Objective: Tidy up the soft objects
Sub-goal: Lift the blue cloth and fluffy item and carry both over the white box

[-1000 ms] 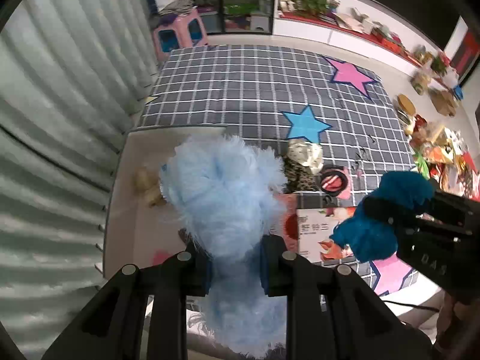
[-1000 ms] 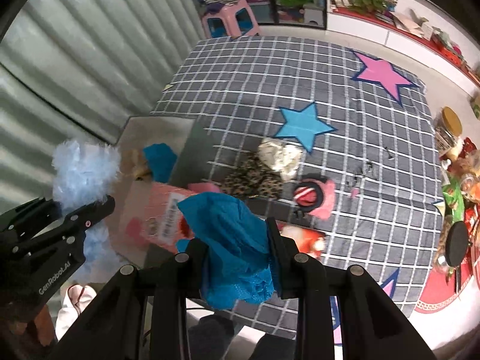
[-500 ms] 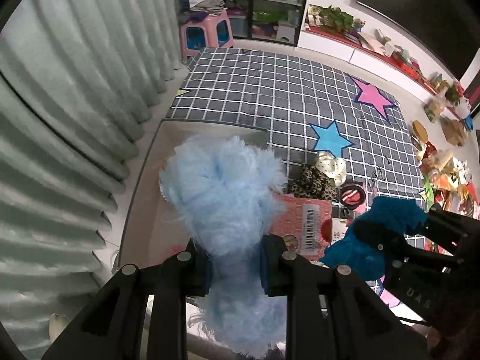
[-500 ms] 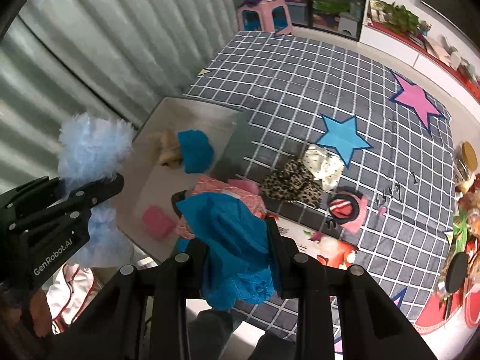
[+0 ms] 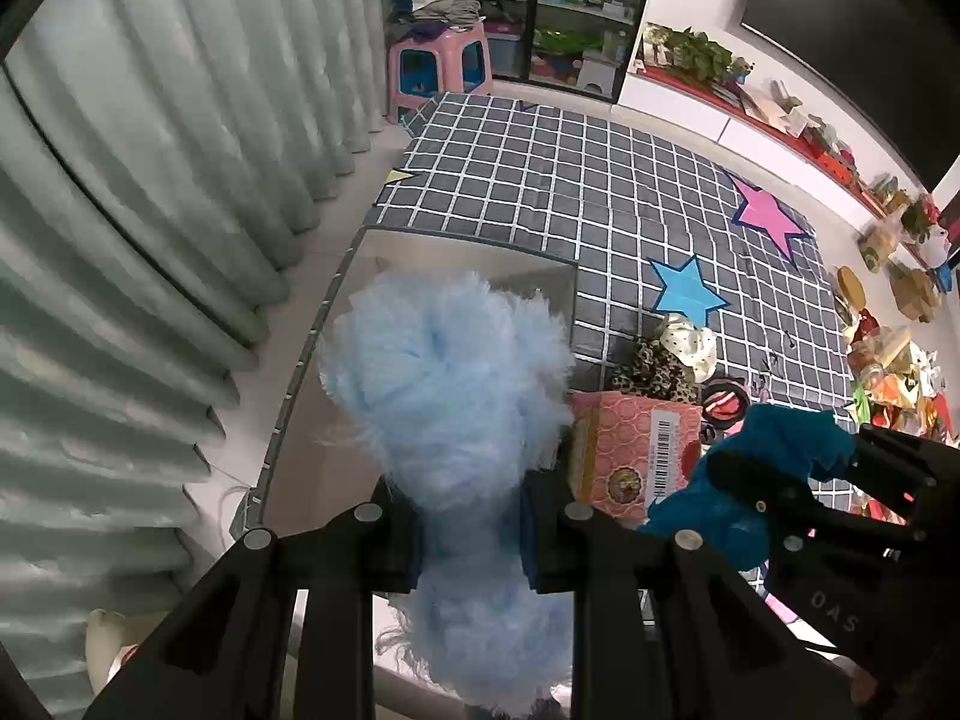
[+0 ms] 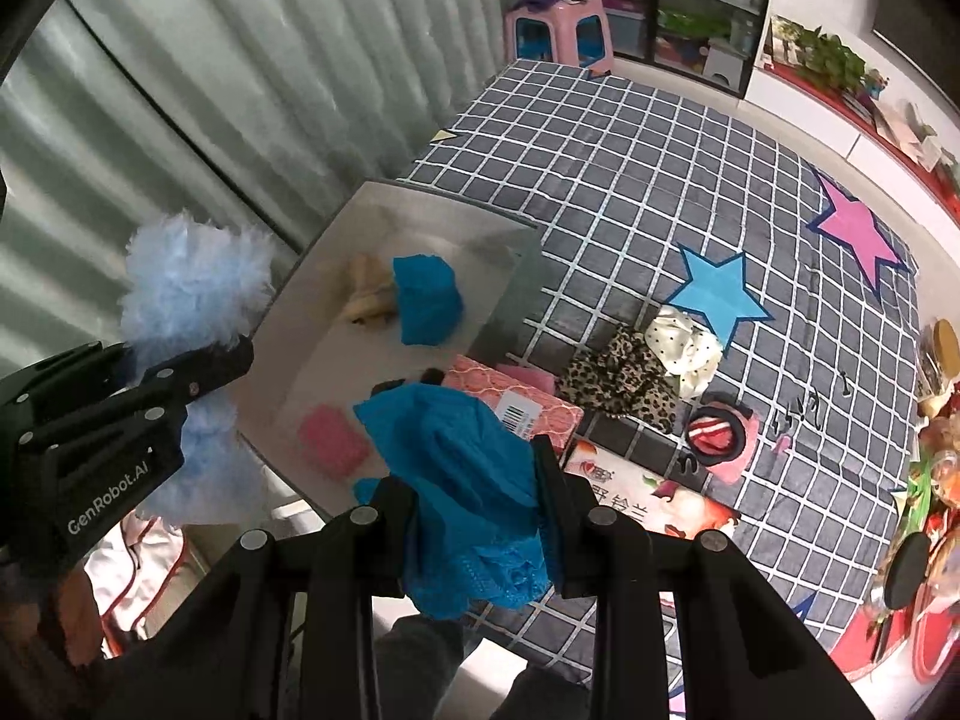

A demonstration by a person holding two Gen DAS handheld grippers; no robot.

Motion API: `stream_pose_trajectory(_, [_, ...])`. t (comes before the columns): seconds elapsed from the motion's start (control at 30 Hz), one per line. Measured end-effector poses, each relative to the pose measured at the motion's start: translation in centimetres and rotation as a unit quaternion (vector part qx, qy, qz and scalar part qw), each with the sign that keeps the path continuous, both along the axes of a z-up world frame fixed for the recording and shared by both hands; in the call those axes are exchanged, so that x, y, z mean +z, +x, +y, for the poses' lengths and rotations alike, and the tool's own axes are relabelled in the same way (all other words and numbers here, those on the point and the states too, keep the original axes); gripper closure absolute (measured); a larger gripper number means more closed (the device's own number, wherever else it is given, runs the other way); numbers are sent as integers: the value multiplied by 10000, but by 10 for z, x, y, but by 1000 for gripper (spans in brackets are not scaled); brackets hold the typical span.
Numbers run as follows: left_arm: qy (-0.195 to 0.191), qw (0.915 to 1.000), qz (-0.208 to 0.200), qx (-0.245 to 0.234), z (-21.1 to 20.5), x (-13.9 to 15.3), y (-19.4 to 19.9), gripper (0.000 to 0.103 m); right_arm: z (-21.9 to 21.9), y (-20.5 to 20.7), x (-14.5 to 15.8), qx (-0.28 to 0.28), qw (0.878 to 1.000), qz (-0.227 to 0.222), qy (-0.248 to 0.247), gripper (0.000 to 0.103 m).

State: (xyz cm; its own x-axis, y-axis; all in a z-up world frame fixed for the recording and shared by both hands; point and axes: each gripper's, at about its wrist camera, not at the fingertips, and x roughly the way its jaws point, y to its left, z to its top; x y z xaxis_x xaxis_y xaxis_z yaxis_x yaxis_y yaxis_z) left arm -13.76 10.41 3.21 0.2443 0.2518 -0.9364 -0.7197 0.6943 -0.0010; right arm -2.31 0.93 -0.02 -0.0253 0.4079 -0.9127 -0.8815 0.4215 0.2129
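My left gripper (image 5: 471,531) is shut on a fluffy light-blue plush (image 5: 447,384), held above a clear storage bin (image 5: 336,276). The same plush (image 6: 192,282) and the left gripper (image 6: 204,360) show at the left of the right wrist view. My right gripper (image 6: 474,480) is shut on a teal lacy cloth (image 6: 456,456), which hangs over the bin's near corner; that cloth (image 5: 750,480) appears at the right in the left wrist view. Inside the bin (image 6: 420,204) lie a teal cloth (image 6: 426,300), a beige soft item (image 6: 366,294) and a pink item (image 6: 333,441).
On the grey checked mat (image 6: 630,180) lie a pink box (image 6: 516,402), a leopard-print cloth (image 6: 624,378), a cream dotted cloth (image 6: 684,342) and a red-and-black hair tie (image 6: 717,432). Green curtains (image 5: 150,210) stand left; a pink stool (image 5: 438,66) and shelves are at the back.
Both grippers, still holding their cloths, have shifted sideways over the bin and rolled slightly. The bin's inside and the pink box now show more fully beneath them.
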Motion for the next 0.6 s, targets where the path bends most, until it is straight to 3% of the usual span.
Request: stream_pose_trajectory(0.6, [-46, 9998, -58, 208, 14, 0, -19, 77, 12, -10, 0, 202, 9998, -57, -43, 71])
